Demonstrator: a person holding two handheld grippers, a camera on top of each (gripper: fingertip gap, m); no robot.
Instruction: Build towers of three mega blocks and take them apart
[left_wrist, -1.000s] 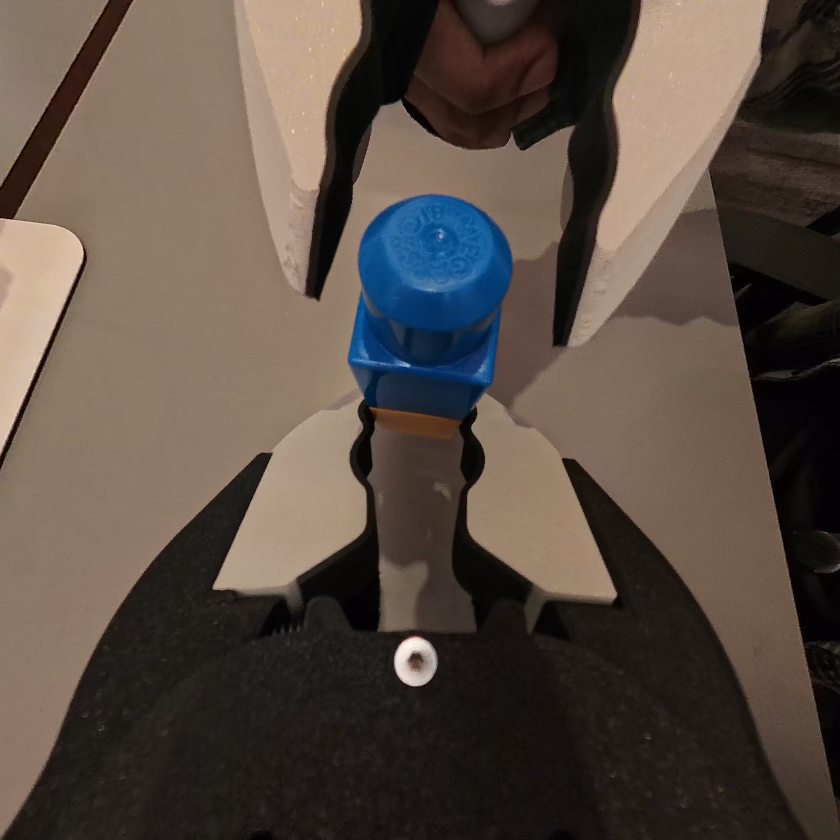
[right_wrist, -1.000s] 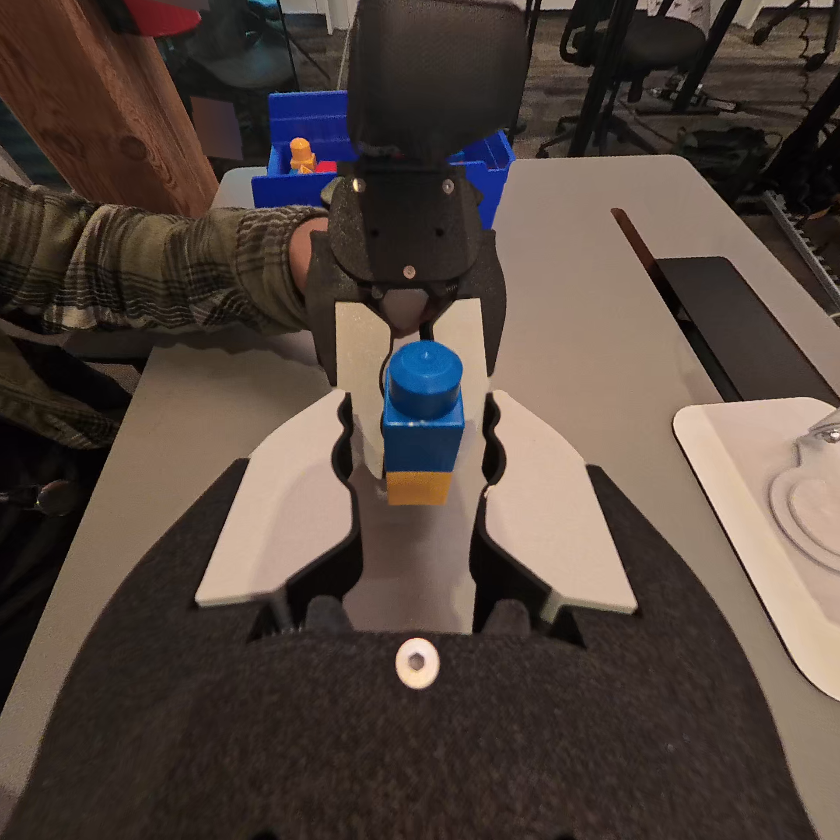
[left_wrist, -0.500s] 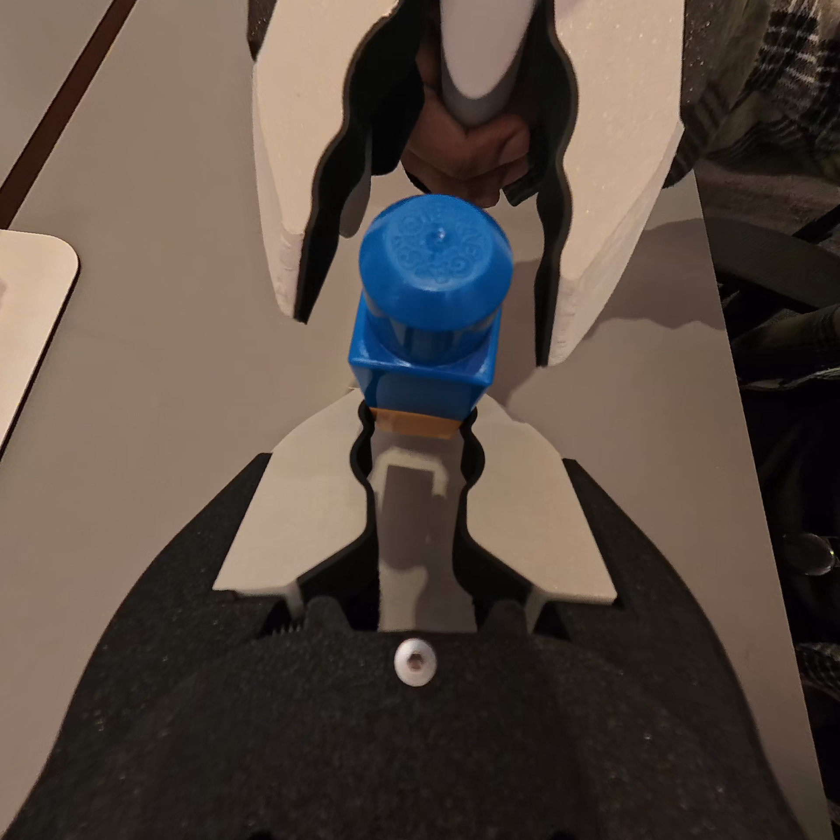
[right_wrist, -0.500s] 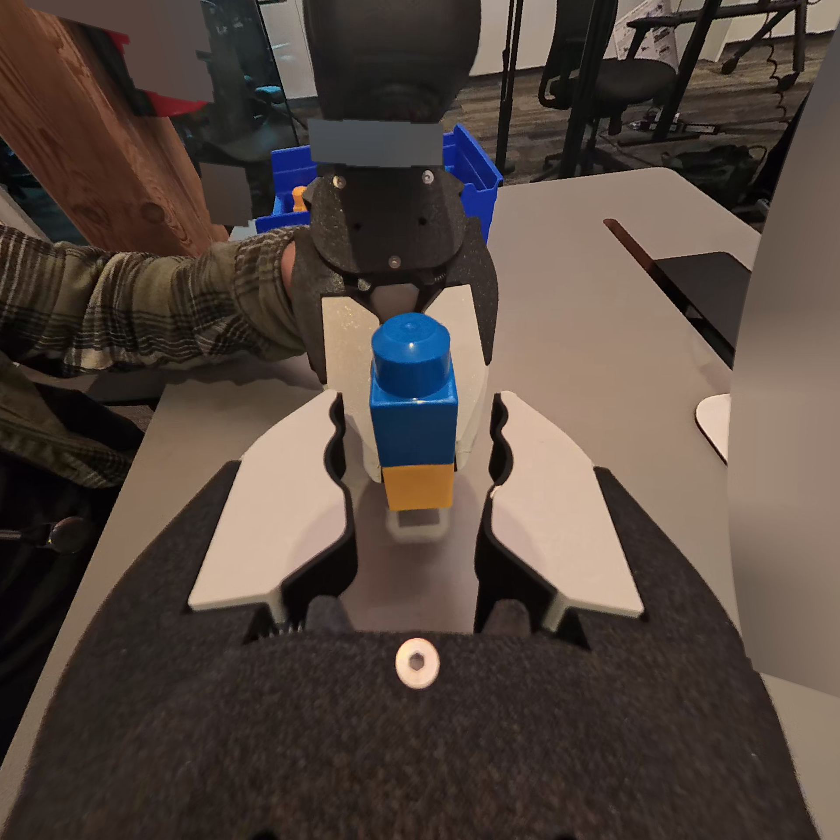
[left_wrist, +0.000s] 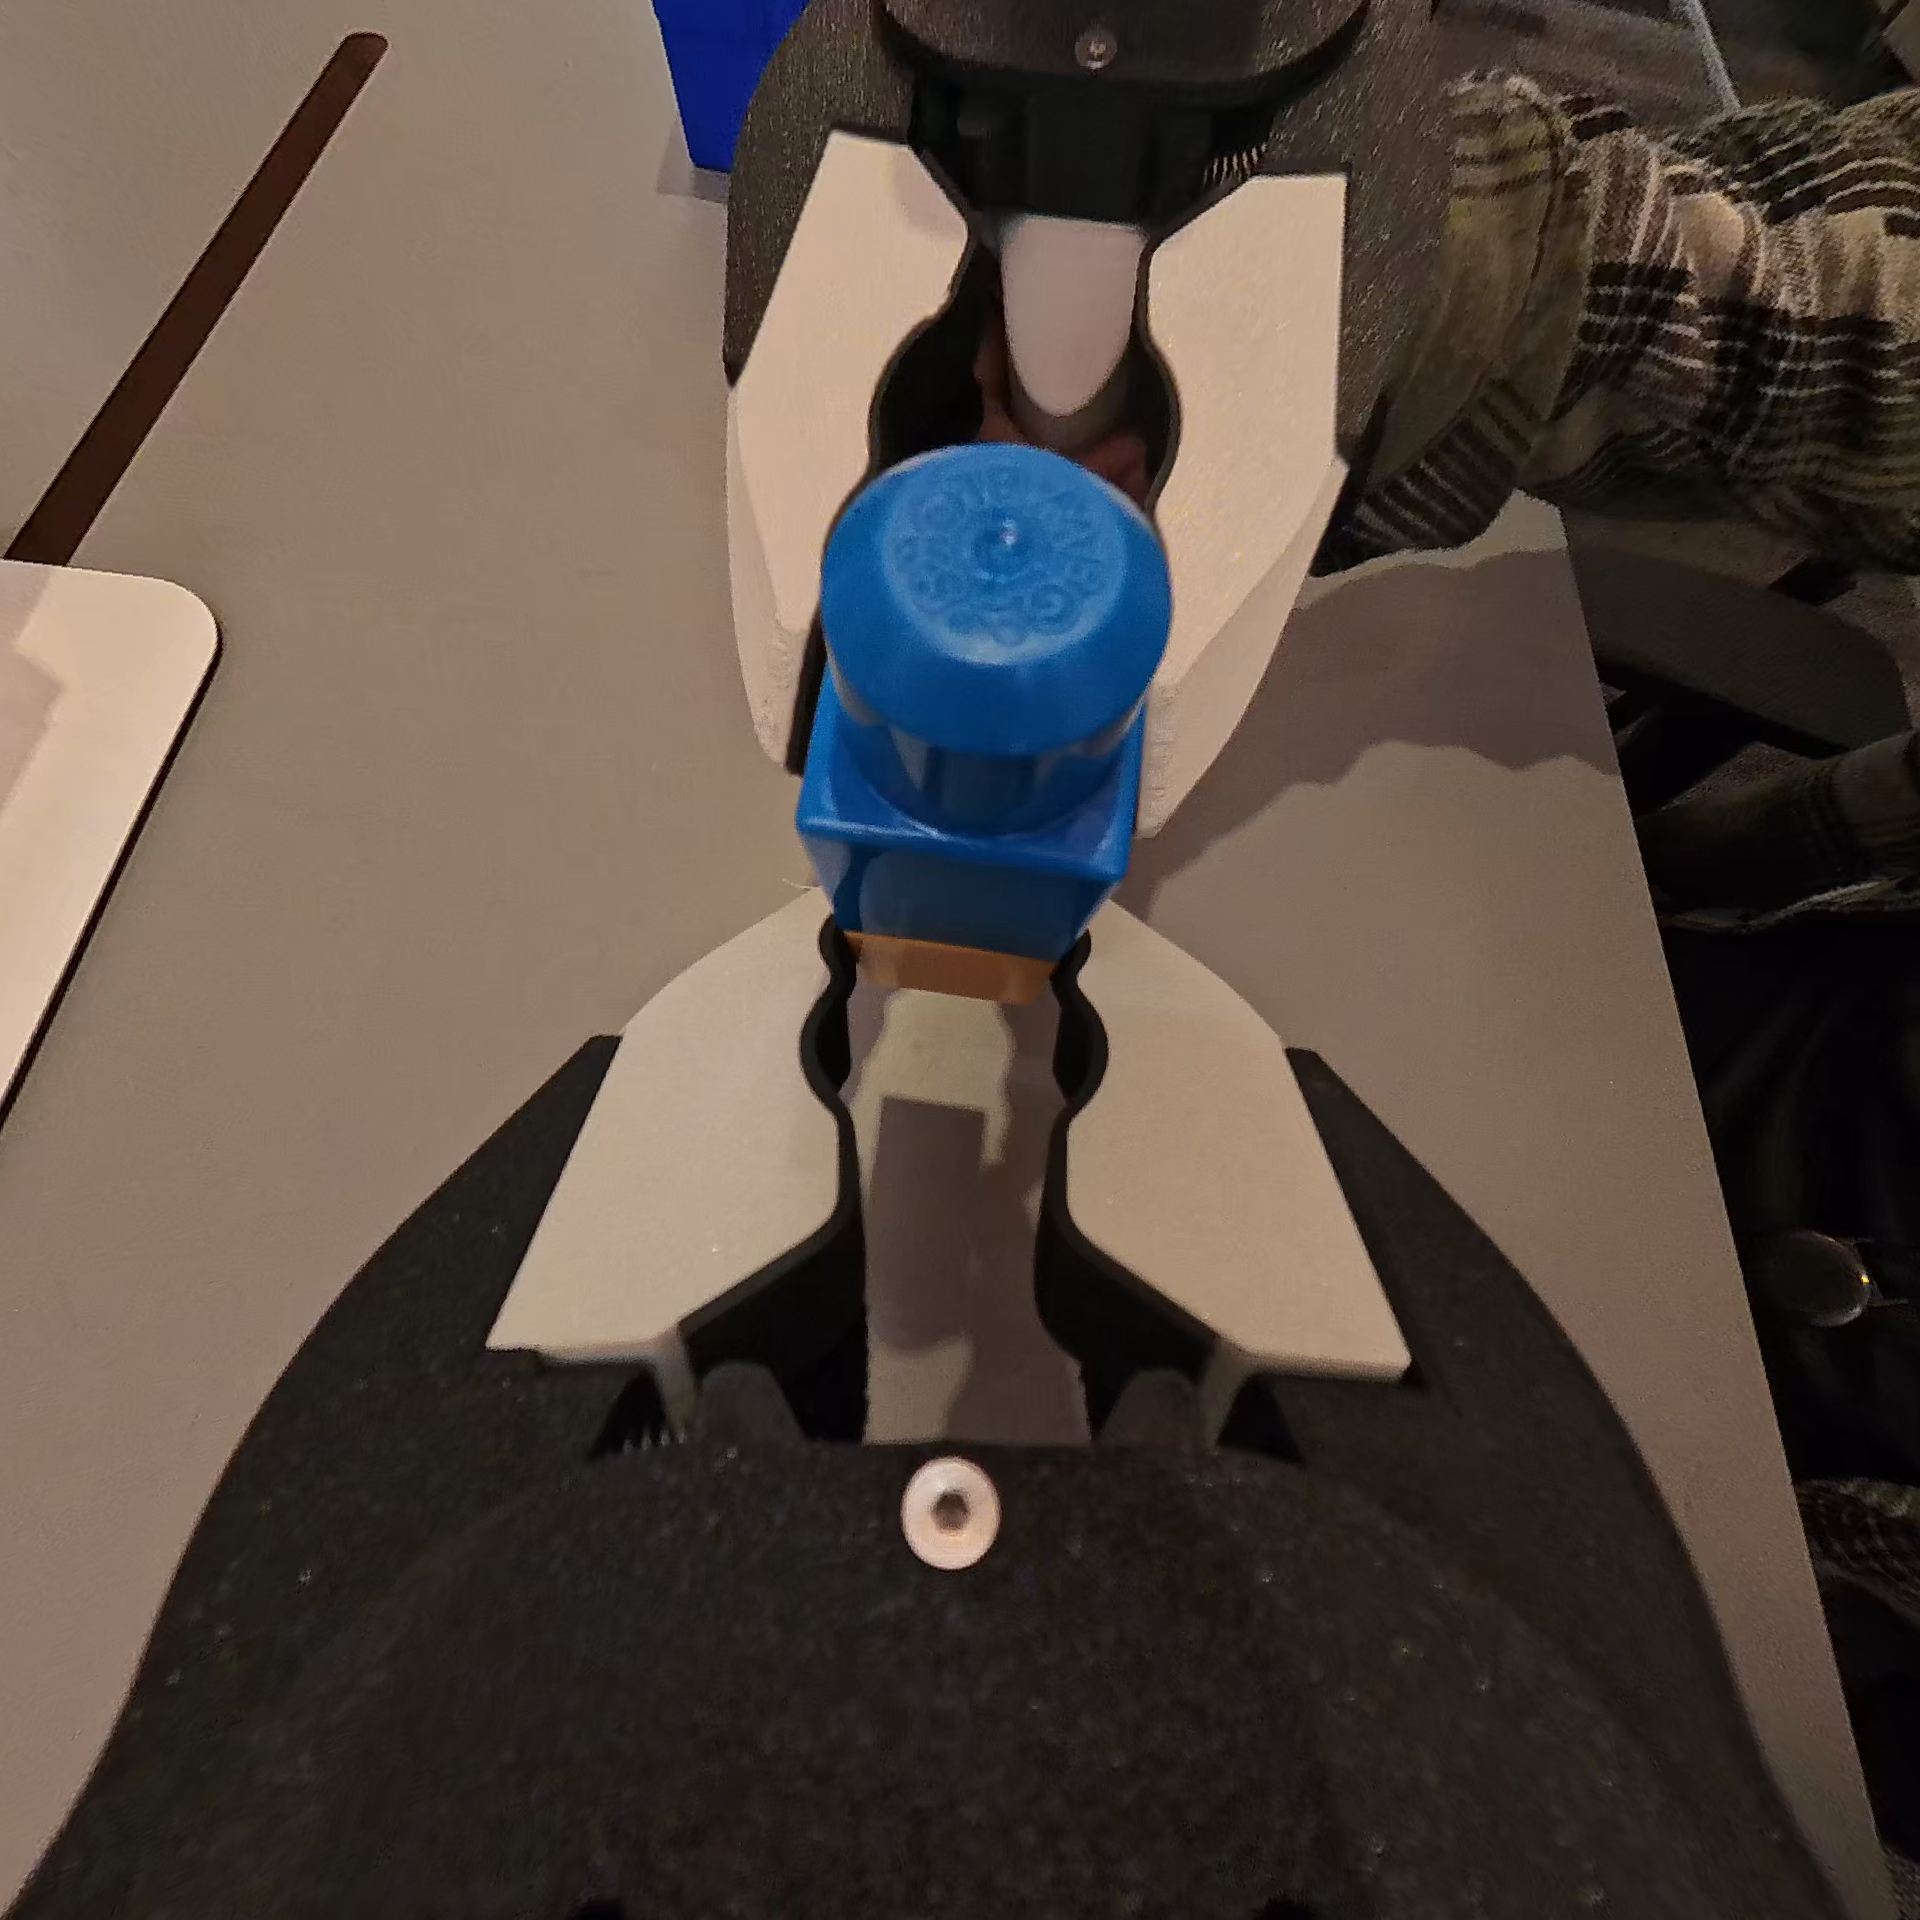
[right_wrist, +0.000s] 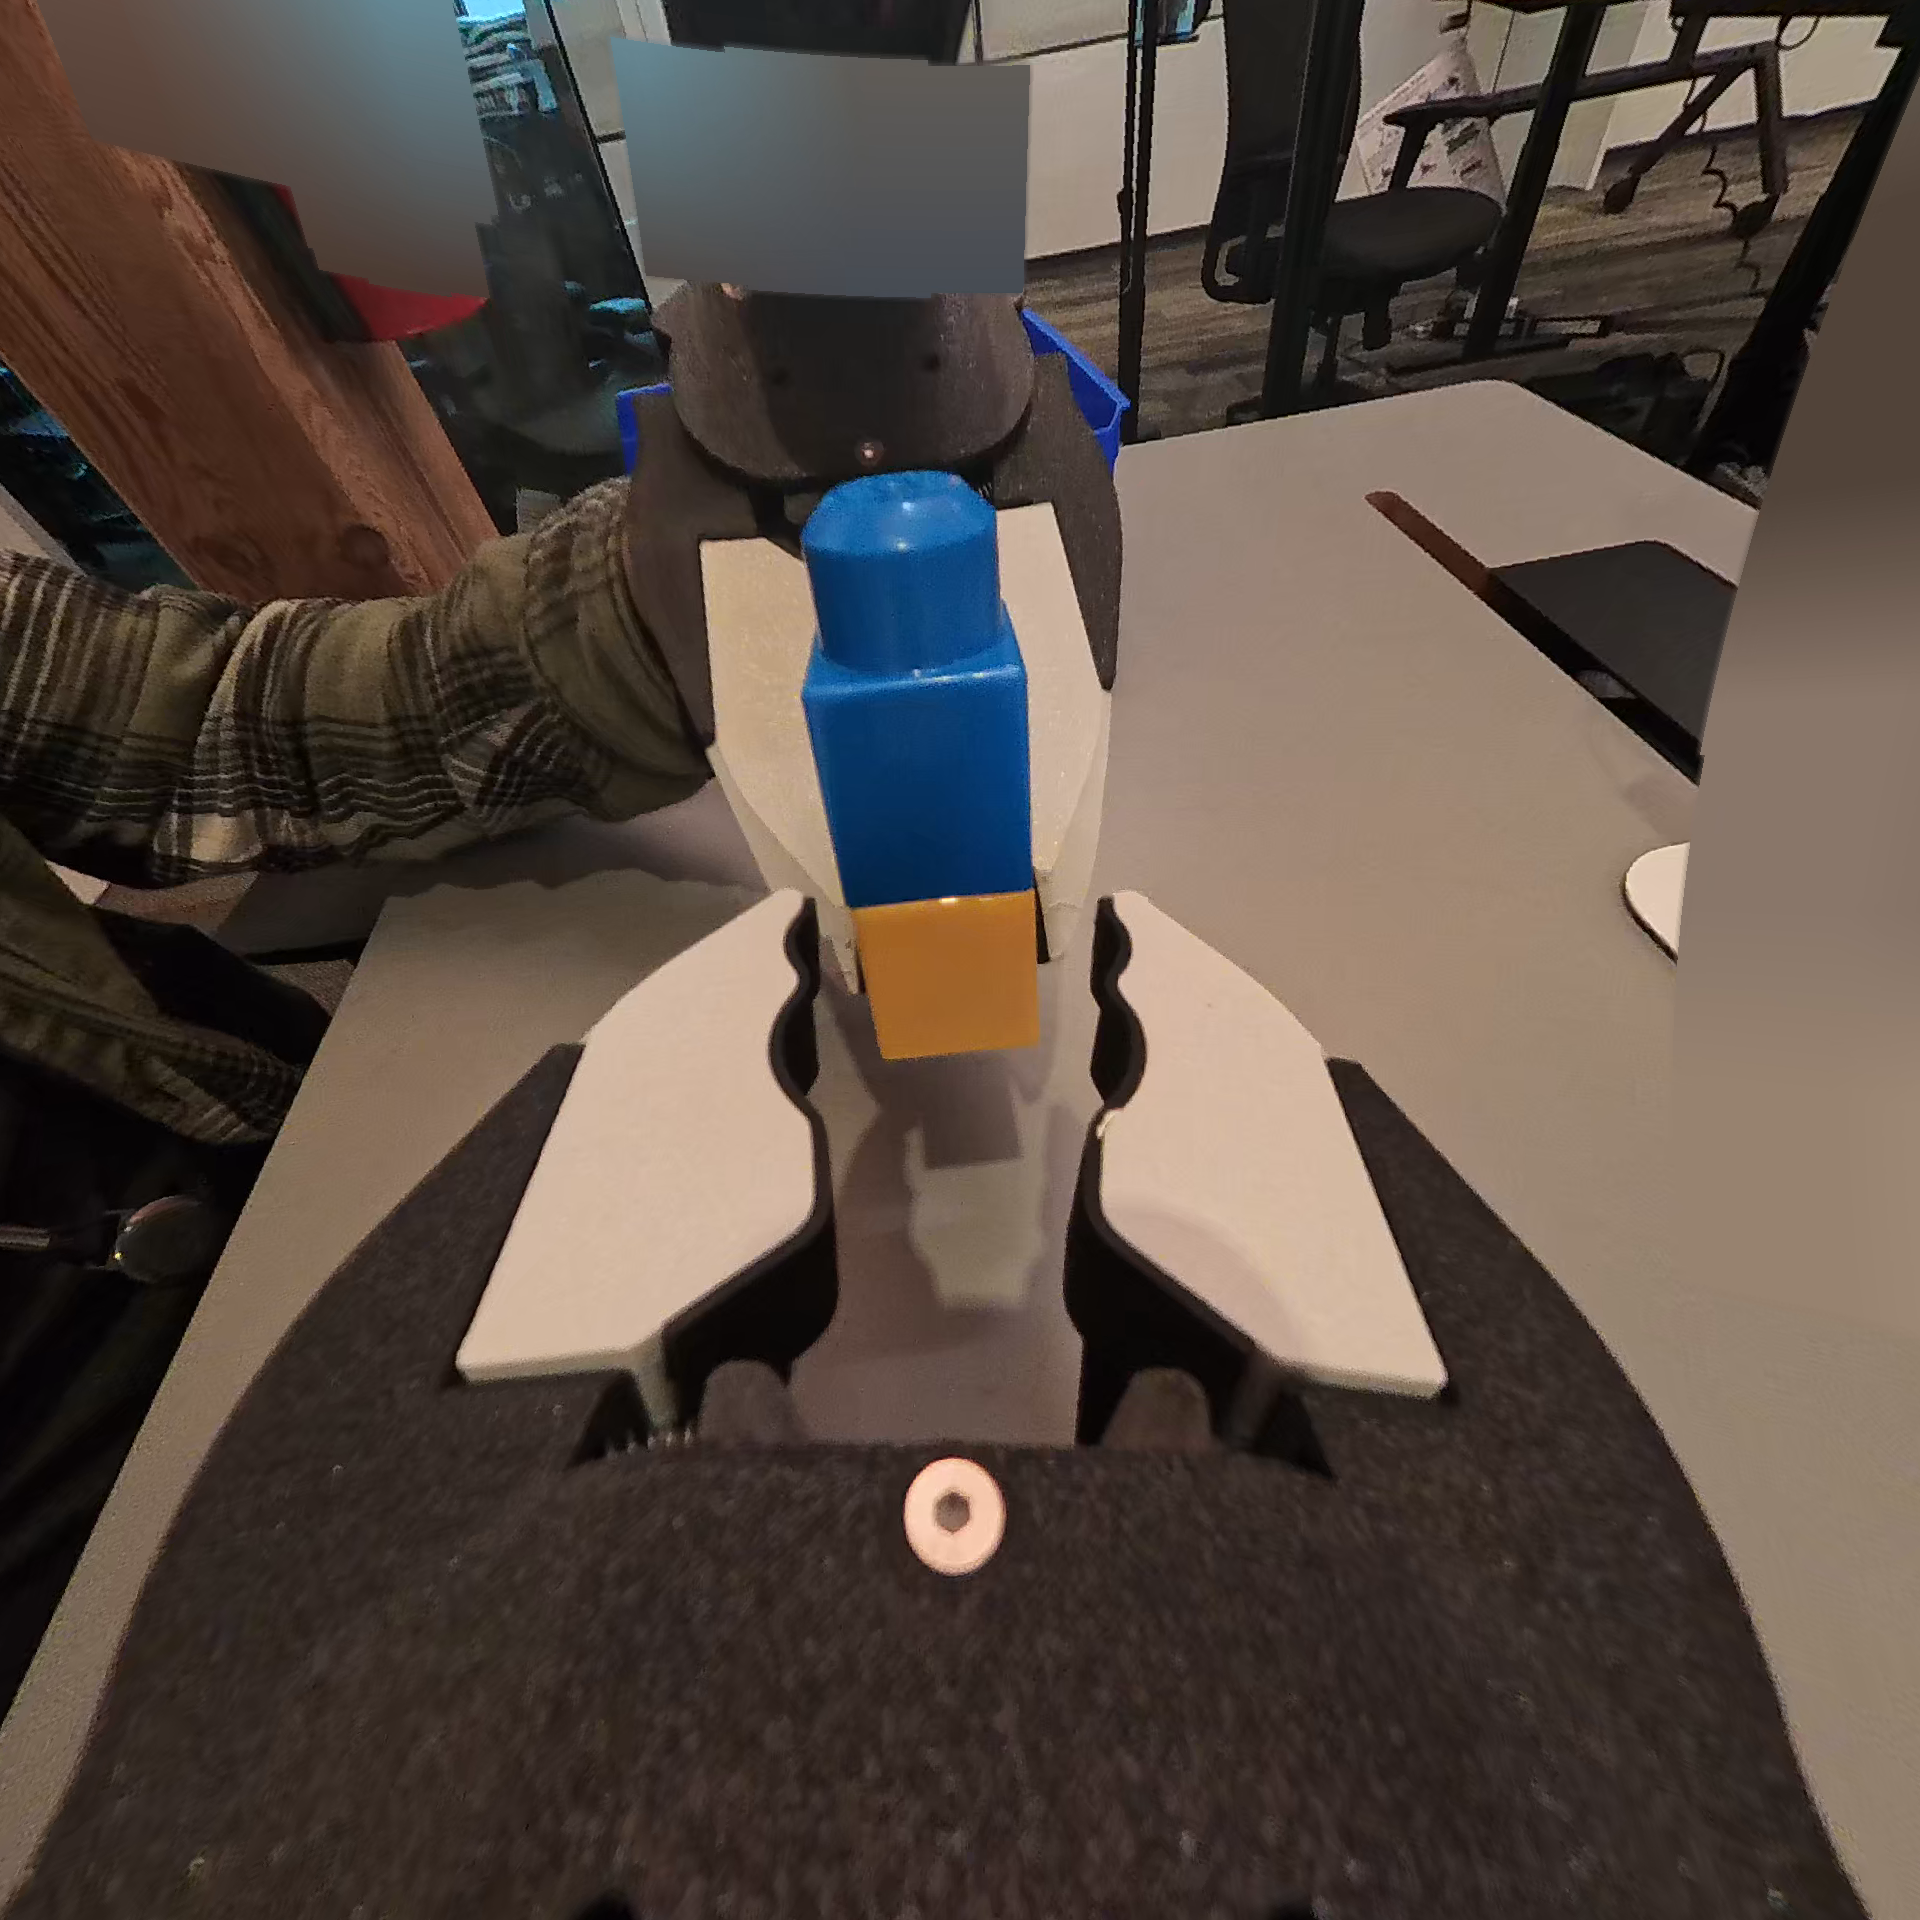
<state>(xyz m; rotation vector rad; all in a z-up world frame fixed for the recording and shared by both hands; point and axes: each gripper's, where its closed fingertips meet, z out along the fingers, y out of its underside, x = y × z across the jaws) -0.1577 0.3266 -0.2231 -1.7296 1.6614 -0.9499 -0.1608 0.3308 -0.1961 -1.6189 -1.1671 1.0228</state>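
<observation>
Blocks first: my left tongs (left_wrist: 951, 961) are clenched on the orange block (right_wrist: 951, 977), lifting it clear above the grey worktop (right_wrist: 1351, 831) with the blue block (right_wrist: 920, 769) stacked upright on it. My right tongs (right_wrist: 951, 971) stand released, one finger on each side of that orange block, not touching it.

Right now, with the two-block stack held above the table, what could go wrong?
1. The left gripper pinches only the yellow block, with the tips of its jaws; a push could twist the stack loose.
2. The right gripper is open, facing the blue block; closing off-centre may knock it onto the table.
</observation>
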